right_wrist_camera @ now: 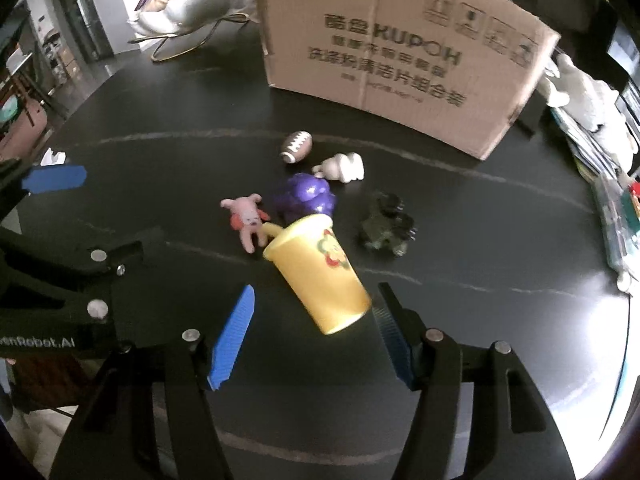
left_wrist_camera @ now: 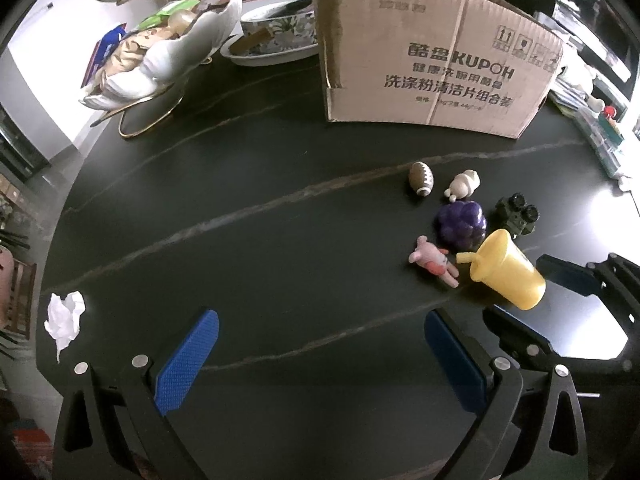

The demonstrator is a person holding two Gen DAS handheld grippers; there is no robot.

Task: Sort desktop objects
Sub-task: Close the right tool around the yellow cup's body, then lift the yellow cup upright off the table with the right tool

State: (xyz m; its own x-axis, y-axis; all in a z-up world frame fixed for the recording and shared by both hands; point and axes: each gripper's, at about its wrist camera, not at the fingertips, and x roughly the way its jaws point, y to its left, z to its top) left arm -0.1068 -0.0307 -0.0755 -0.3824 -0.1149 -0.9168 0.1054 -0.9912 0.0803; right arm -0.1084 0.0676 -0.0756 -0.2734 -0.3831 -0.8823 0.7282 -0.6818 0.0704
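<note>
The cardboard box (left_wrist_camera: 436, 60) stands upright at the back of the dark table (left_wrist_camera: 260, 240), its inside hidden from here. The yellow cup (right_wrist_camera: 320, 276) lies tipped on its side between the right gripper's (right_wrist_camera: 316, 340) spread, empty jaws, just beside the pink pig toy (right_wrist_camera: 246, 218) and purple grapes (right_wrist_camera: 306, 196). The left gripper (left_wrist_camera: 320, 356) hangs wide apart over bare tabletop, and the green toy car (right_wrist_camera: 386, 226) is too dark to read clearly.

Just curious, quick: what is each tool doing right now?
Left tool: open, holding nothing.
Right tool: open around the lying yellow cup, not gripping it.
</note>
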